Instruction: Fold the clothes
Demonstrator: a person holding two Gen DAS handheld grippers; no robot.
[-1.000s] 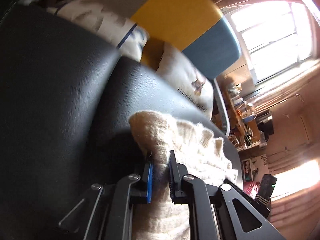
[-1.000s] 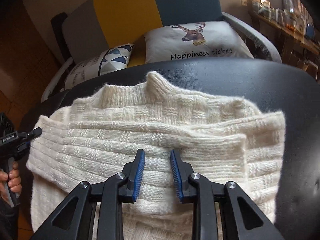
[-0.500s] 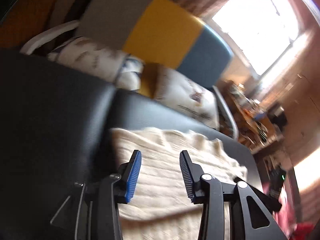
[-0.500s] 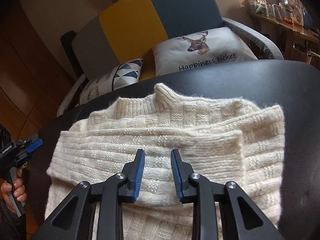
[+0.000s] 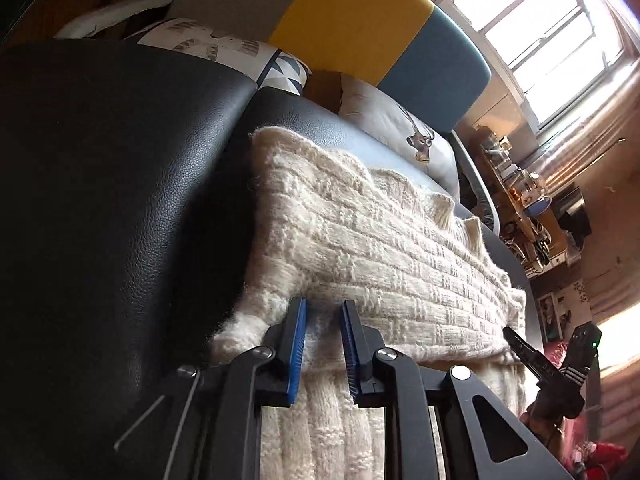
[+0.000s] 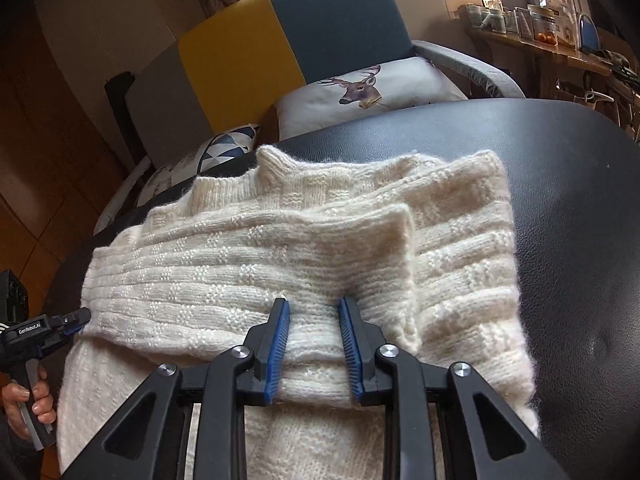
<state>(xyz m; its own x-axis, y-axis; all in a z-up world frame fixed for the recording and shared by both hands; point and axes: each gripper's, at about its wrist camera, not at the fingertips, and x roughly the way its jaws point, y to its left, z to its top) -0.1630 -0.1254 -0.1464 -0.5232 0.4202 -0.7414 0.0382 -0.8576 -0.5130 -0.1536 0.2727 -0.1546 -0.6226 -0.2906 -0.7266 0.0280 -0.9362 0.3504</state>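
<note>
A cream knit sweater (image 5: 380, 248) (image 6: 280, 248) lies on a black leather surface, with a sleeve folded across its chest and its lower part hanging over the near edge. My left gripper (image 5: 323, 316) is at the sweater's left end, its jaws closed on the lower edge of the fold. In the right wrist view the left gripper (image 6: 76, 316) touches that same edge. My right gripper (image 6: 313, 308) grips the folded sleeve near its cuff, and the knit bunches between the blue pads.
The black leather surface (image 6: 580, 200) reaches well past the sweater on the right. Behind it stands a grey, yellow and blue sofa (image 6: 280, 40) with a deer cushion (image 6: 360, 92) and a patterned cushion (image 6: 224, 148). A cluttered shelf (image 6: 540, 36) is at the far right. A hand (image 6: 28, 400) holds the left gripper.
The left gripper let go of the sweater's edge, opened wide, then came down and closed on the lower edge of the fold. The sleeve's cuff end has bunched up at the right gripper.
</note>
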